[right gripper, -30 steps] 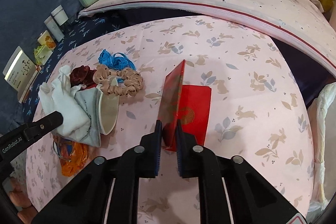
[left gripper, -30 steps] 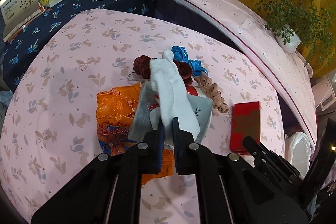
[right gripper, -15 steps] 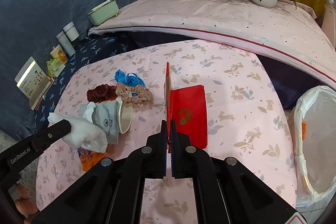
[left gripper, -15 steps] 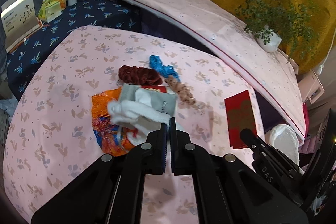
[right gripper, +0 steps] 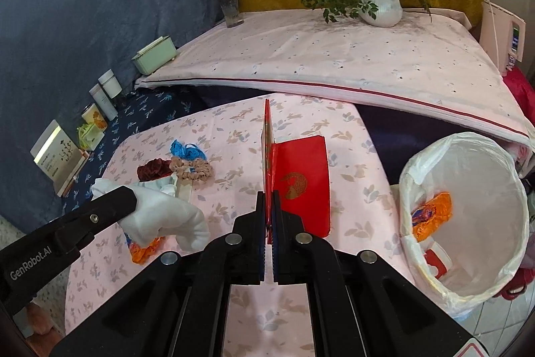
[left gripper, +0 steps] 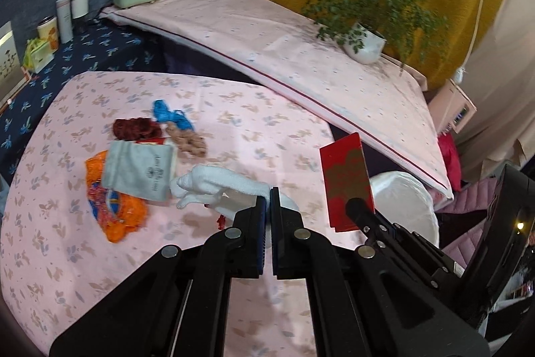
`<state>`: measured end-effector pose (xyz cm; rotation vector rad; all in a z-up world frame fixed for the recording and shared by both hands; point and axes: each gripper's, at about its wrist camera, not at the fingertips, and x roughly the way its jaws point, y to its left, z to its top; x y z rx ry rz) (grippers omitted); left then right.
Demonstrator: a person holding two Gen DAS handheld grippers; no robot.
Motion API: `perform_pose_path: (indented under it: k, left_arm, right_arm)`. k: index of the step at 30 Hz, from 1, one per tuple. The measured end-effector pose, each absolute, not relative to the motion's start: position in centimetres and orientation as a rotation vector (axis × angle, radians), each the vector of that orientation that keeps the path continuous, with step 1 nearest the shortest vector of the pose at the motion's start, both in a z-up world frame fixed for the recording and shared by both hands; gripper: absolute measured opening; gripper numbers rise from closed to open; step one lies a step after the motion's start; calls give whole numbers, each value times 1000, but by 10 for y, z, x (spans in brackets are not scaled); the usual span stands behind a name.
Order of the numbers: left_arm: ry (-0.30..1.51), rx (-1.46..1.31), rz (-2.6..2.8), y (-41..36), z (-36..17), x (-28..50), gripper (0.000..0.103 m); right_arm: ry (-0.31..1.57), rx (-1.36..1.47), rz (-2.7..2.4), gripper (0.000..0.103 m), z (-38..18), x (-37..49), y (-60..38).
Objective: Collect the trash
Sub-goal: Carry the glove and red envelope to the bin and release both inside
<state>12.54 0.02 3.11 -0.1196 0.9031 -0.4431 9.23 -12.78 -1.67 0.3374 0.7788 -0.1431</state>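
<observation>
The right gripper [right gripper: 268, 225] was clamped on the lower edge of a red envelope [right gripper: 266, 153]. The envelope stood edge-on to the right wrist camera, its long axis running from 6 o'clock up to 12 o'clock. In the left wrist view the same envelope [left gripper: 346, 181] showed its broad face, upright and tilted slightly toward 11 o'clock. A second red envelope [right gripper: 302, 183] lay flat on the table [right gripper: 351, 223] just at 3 o'clock of the held one. Count: two red envelopes.

The left gripper [left gripper: 268, 206] had its fingers [left gripper: 260, 216] shut on one white cloth [left gripper: 220, 186]. The cloth's long axis ran from the fingers toward 10 o'clock, and it hung above the table.

One bin [right gripper: 468, 209] with a white liner stood off the table edge at 3 o'clock in the right wrist view, holding orange and red scraps.

On the table lay three scrunchies: one maroon scrunchie [left gripper: 137, 127], one tan scrunchie [left gripper: 187, 143], one blue scrunchie [left gripper: 172, 116]. One grey pouch [left gripper: 140, 171] overlapped one orange wrapper [left gripper: 113, 209].

Both grippers were held above the table, side by side, the left at 9 o'clock of the right.
</observation>
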Motion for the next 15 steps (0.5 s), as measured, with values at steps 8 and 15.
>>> perform_pose_path:
  k: [8,15]
  left_arm:
    - [924,-83,-556,-63,32,102,2]
    - [959,-66,-671,-121,28,91,2]
  right_arm:
    - [767,374,-223,3,-20,58,-184]
    - [756,429,-331,3,-28,27,-243]
